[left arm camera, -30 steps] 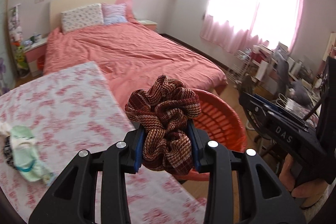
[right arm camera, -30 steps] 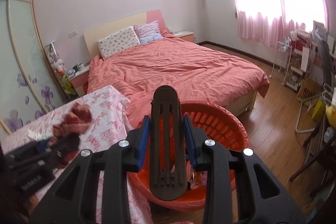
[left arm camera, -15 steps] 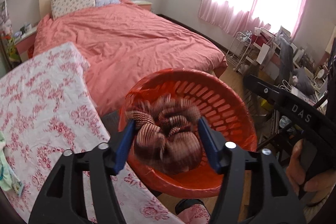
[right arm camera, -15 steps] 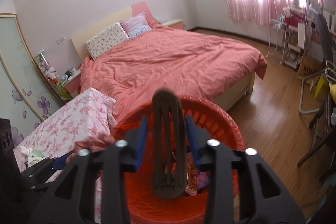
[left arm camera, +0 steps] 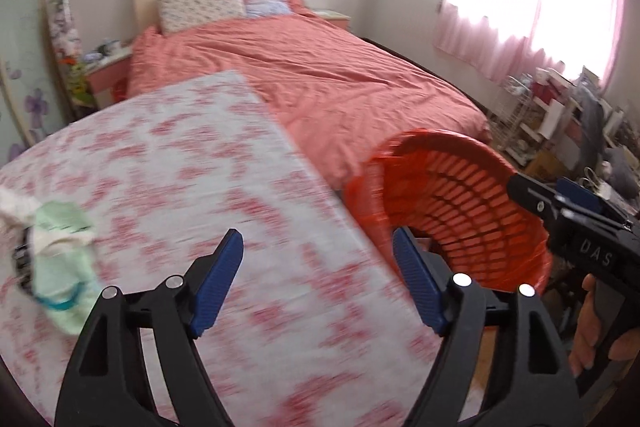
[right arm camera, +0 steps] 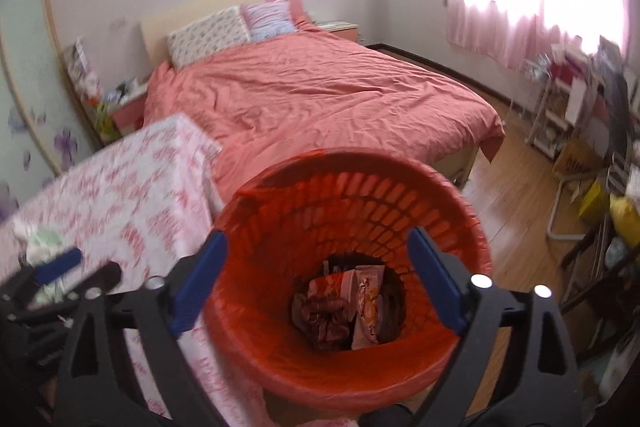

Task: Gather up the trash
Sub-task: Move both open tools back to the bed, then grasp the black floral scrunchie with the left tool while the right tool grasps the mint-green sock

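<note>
An orange slotted basket (right arm camera: 448, 211) stands by the table's right edge; it also shows in the left wrist view (left arm camera: 460, 195). At its bottom lie a brown-red knitted scrunchie (right arm camera: 322, 315), snack wrappers (right arm camera: 368, 303) and a dark item. My right gripper (right arm camera: 316, 283) is open and empty above the basket's mouth. My left gripper (left arm camera: 318, 283) is open and empty over the table's right edge. A pale green and white crumpled cloth (left arm camera: 60, 259) lies at the table's left, also seen in the right wrist view (right arm camera: 42, 241).
The table has a white cloth with a pink flower print (left arm camera: 180, 187). A bed with a salmon cover (left arm camera: 340, 79) lies behind it. Cluttered racks and a desk (right arm camera: 580, 115) stand along the right wall on the wooden floor.
My left gripper opened, dropped the scrunchie into the basket and swung back left over the table. My right gripper opened and let go of the dark flat object over the basket.
</note>
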{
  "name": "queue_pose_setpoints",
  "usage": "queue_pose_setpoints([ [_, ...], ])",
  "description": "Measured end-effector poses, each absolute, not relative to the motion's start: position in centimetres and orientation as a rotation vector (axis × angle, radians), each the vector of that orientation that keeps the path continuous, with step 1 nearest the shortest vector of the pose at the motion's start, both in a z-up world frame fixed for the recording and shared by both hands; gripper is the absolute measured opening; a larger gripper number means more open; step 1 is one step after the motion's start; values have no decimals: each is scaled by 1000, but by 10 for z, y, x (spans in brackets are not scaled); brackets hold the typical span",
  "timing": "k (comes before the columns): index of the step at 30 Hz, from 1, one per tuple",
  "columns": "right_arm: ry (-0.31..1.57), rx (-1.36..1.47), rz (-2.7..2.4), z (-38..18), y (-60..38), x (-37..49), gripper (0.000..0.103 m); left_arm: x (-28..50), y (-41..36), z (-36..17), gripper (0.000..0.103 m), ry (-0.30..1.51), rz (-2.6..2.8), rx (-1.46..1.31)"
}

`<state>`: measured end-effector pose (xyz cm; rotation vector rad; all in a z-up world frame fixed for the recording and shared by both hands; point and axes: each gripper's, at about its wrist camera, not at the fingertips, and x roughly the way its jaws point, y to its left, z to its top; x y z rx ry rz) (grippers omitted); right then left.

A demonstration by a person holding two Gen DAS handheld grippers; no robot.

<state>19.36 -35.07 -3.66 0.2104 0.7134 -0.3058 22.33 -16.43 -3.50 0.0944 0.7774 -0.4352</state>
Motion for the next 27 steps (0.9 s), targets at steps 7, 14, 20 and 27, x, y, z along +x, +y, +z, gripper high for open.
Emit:
queue_pose_setpoints([
  [7,714,36,-194,-35,-249,210,99,220,-71,-28,78,748,-260,36],
  [14,690,-105,-48,-29,-155,223,99,223,38,-37,83,752,-33,-50],
  [20,658,-42,91,-39,-96,247,97,219,102,-50,83,770,84,-101],
  [27,725,-60,130,-49,-44,275,92,212,145,-60,83,775,145,-129],
])
